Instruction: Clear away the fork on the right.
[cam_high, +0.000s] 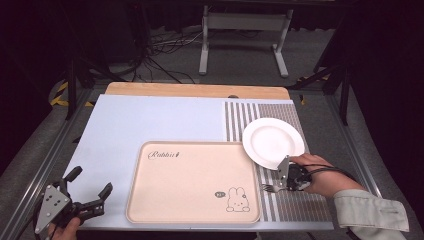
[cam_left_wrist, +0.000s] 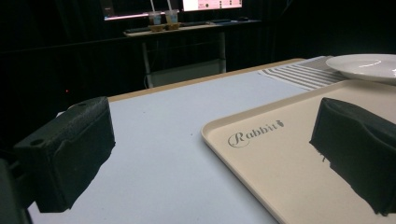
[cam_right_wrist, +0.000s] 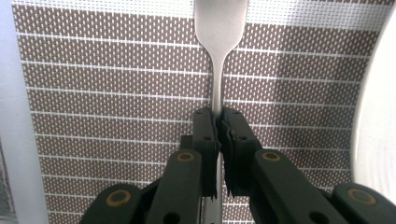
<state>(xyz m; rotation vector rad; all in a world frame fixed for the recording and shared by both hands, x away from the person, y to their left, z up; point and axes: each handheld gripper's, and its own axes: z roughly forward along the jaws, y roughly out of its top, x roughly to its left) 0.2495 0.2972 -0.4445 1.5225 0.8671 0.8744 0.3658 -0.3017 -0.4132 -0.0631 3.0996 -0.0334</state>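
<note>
Your right gripper (cam_right_wrist: 218, 122) pinched the handle of a metal fork (cam_right_wrist: 219, 28), its jaws pressed tight on the stem. The fork lay over the striped placemat (cam_high: 295, 205), just beside the white plate (cam_high: 272, 140). Your left gripper (cam_high: 90, 192) hovered with jaws spread wide near the beige tray (cam_high: 192, 180).

On my table (cam_high: 150, 120) I count one tray (cam_high: 190, 180), one white plate (cam_high: 272, 142), one fork (cam_high: 270, 188) and one striped placemat (cam_high: 300, 205).
</note>
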